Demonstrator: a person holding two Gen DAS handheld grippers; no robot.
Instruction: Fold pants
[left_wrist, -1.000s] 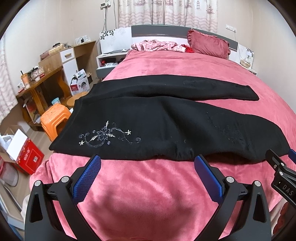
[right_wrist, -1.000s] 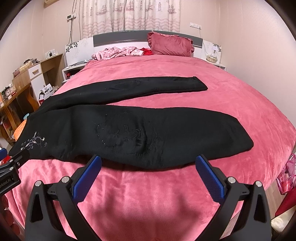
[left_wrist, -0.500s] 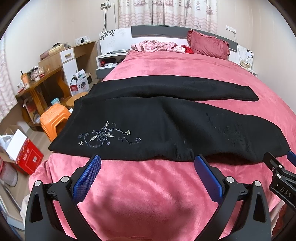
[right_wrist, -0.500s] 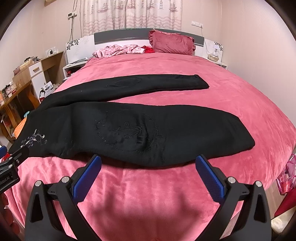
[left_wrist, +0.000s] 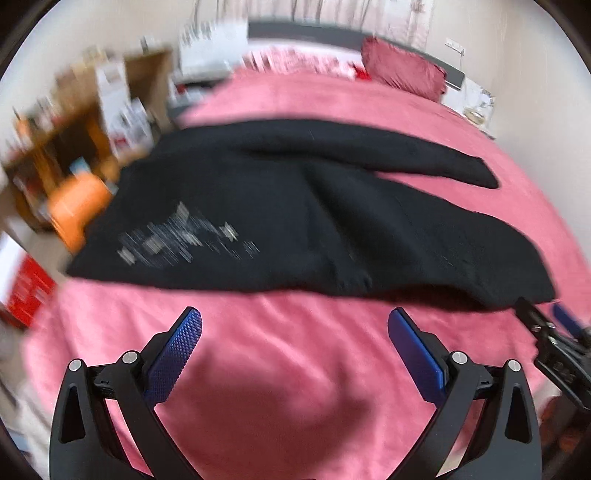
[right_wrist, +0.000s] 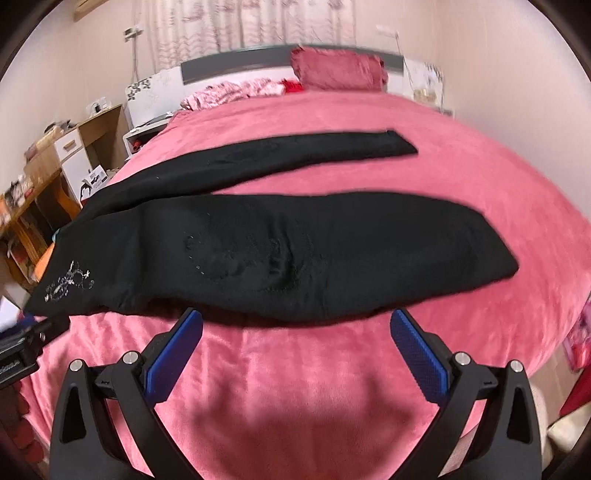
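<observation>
Black pants (left_wrist: 288, 218) (right_wrist: 295, 251) lie spread flat across the pink bed, waist to the left, both legs running right and splayed apart. A silver flower embroidery (left_wrist: 184, 240) (right_wrist: 70, 284) marks the hip. My left gripper (left_wrist: 293, 325) hovers open just short of the near edge of the pants, below the hip and thigh. My right gripper (right_wrist: 295, 325) is open too, its blue pads (right_wrist: 417, 350) at the near edge of the front leg. Nothing is held. Each gripper shows at the rim of the other's view. The left view is blurred.
The pink blanket on the bed (right_wrist: 461, 155) carries a dark red pillow (right_wrist: 336, 72) and crumpled pink clothes (right_wrist: 229, 94) by the headboard. Left of the bed stand a wooden desk (right_wrist: 33, 192), a white drawer unit (right_wrist: 72, 158) and an orange stool (left_wrist: 77, 199).
Both grippers have moved forward toward the near edge of the pants, which now look larger. The left view has gone blurry with motion and tilted. Both stay open.
</observation>
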